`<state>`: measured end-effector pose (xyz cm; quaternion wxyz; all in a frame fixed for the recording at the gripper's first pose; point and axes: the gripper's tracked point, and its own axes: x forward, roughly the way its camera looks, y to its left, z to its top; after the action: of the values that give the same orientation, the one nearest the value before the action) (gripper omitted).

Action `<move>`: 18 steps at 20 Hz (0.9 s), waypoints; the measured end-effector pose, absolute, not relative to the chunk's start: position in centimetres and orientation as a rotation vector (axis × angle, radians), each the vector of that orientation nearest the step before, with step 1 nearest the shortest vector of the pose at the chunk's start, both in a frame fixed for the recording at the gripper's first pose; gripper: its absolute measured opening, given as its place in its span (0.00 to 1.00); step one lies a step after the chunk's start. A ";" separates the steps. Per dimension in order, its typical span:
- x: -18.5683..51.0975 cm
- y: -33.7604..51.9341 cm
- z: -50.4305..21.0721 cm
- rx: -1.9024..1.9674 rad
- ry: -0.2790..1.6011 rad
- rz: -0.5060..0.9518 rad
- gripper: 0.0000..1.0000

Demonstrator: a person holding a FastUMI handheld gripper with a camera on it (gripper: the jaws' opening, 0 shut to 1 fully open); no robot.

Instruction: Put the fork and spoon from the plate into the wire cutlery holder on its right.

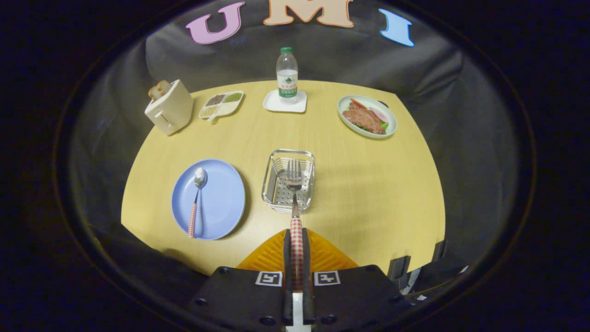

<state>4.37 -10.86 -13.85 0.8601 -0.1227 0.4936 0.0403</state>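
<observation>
My gripper (296,240) is shut on the fork (294,184) by its red-and-white checked handle, both fingers pressing on it. The fork points straight ahead, and its tines hang over the wire cutlery holder (275,193), which stands on the yellow table just beyond the fingers. To the holder's left lies the round blue plate (221,198). The spoon (197,198), with the same checked handle, rests on the plate with its bowl at the far end.
Farther back on the table (368,193) stand a cream toaster (169,110), a divided snack dish (222,104), a water bottle (287,76) on a white coaster, and a green plate of meat (367,116).
</observation>
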 end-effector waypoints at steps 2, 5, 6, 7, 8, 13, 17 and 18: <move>4.6 -11.0 -14.4 -0.274 1.082 0.095 0.11; 4.9 -11.1 -14.9 -0.309 1.148 0.103 0.11; 5.0 -11.1 -15.1 -0.320 1.168 0.109 0.11; 5.2 -11.1 -15.5 -0.335 1.189 0.114 0.11; 5.2 -11.2 -15.7 -0.351 1.212 0.115 0.11; 6.0 -10.8 -16.2 -0.430 1.322 0.139 0.11; 6.9 -10.6 -16.3 -0.459 1.377 0.140 0.11; 7.1 -10.3 -16.3 -0.458 1.384 0.148 0.11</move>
<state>7.08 -10.30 -16.32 0.7435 -0.2090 0.6316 0.0678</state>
